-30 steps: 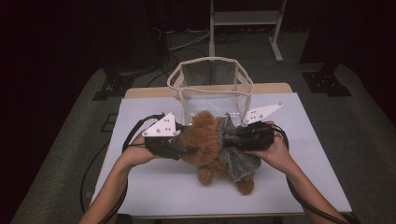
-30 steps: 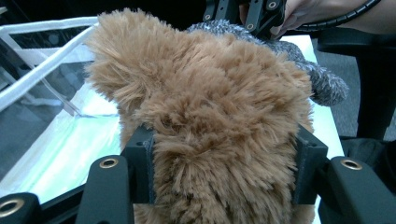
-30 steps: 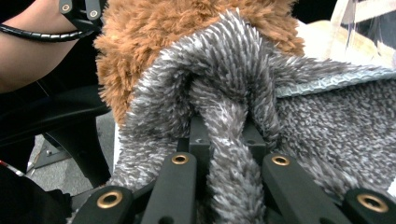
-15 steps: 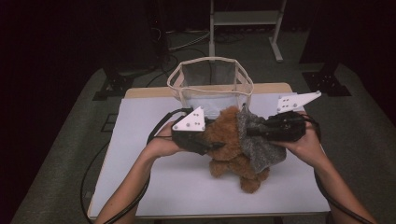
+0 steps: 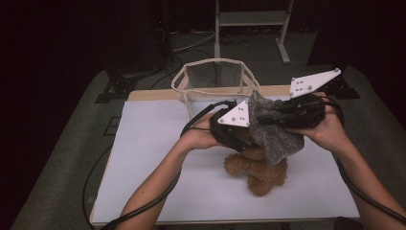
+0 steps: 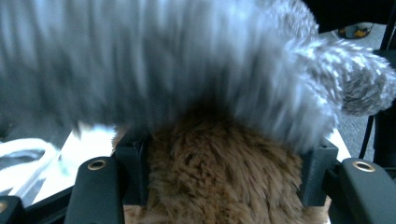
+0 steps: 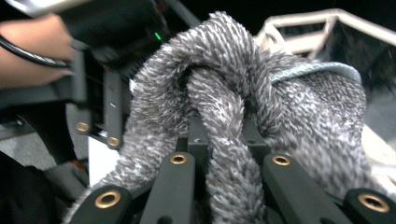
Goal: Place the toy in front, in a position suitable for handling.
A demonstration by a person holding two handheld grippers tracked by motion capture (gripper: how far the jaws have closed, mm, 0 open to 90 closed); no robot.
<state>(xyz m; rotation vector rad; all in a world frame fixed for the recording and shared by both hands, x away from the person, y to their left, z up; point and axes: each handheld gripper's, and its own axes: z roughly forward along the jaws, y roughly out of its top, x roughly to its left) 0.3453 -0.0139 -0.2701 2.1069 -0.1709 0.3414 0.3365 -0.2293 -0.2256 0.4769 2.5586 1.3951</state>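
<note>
The step in hand looks like pulling a grey knitted garment (image 5: 274,134) off a brown teddy bear (image 5: 256,167), which lies on the white counter (image 5: 158,158) in the lower middle of the high view, just in front of a mesh basket (image 5: 215,79) at the counter's far edge.

The right hand-held gripper (image 5: 261,119), at the middle right of that view, has its jaws clamped narrow on a bunched fold of the garment; in the right gripper view the grey knit (image 7: 224,116) loops up between the 2 black jaws and is pinched there. The cloth hangs from this grip over the bear's upper body.

The left hand-held gripper (image 5: 239,139) sits just left of the bear, under the raised cloth. In the left gripper view brown fur (image 6: 219,177) fills the gap between the jaws, which have just been opening. I cannot tell whether the pads press on the fur now, so the hold on the bear is uncertain.

My judgement is that the garment is partly free but not clear of the bear. The next move calls for the right side to lift the knit up and away while the bear is kept down on the counter, so the toy does not rise with it.

No brand, label or readable writing shows on anything.
</note>
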